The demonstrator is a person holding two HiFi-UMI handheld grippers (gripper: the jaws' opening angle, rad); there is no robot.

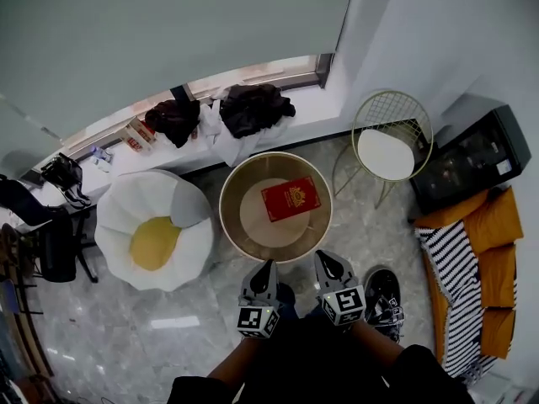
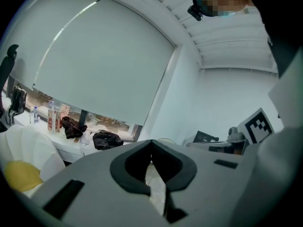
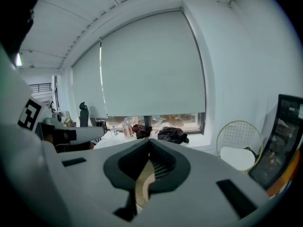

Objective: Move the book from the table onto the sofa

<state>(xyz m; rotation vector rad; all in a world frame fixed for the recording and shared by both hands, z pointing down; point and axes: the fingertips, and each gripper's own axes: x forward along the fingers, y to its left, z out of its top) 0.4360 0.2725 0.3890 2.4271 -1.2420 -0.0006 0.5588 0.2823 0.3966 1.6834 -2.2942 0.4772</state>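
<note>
Well, from the head view I see the book (image 1: 290,199), red, lying flat on the round table (image 1: 229,225), a little right of its middle. Both my grippers sit at the table's near edge, side by side and apart from the book. The left gripper (image 1: 268,266) and the right gripper (image 1: 324,259) point toward the far side, with nothing in either. The sofa (image 1: 497,225) is orange, at the far right of the scene, with a striped throw (image 1: 450,293) over it, well apart from the table. A white chair (image 1: 189,217) with a yellow cushion (image 1: 154,242) stands just left of the table, and a wire chair (image 1: 392,137) stands to its far right.

Looking along the left gripper (image 2: 151,142), I find its jaws closed together and empty. Beyond them are a blind (image 2: 104,65) and dark clothes (image 2: 106,138) on the sill. The book does not show there.

Looking along the right gripper (image 3: 149,141), I find those jaws closed too, holding nothing. The wire chair (image 3: 239,145) is to the right, and the clothes (image 3: 173,134) lie straight ahead under the blind (image 3: 151,65).
</note>
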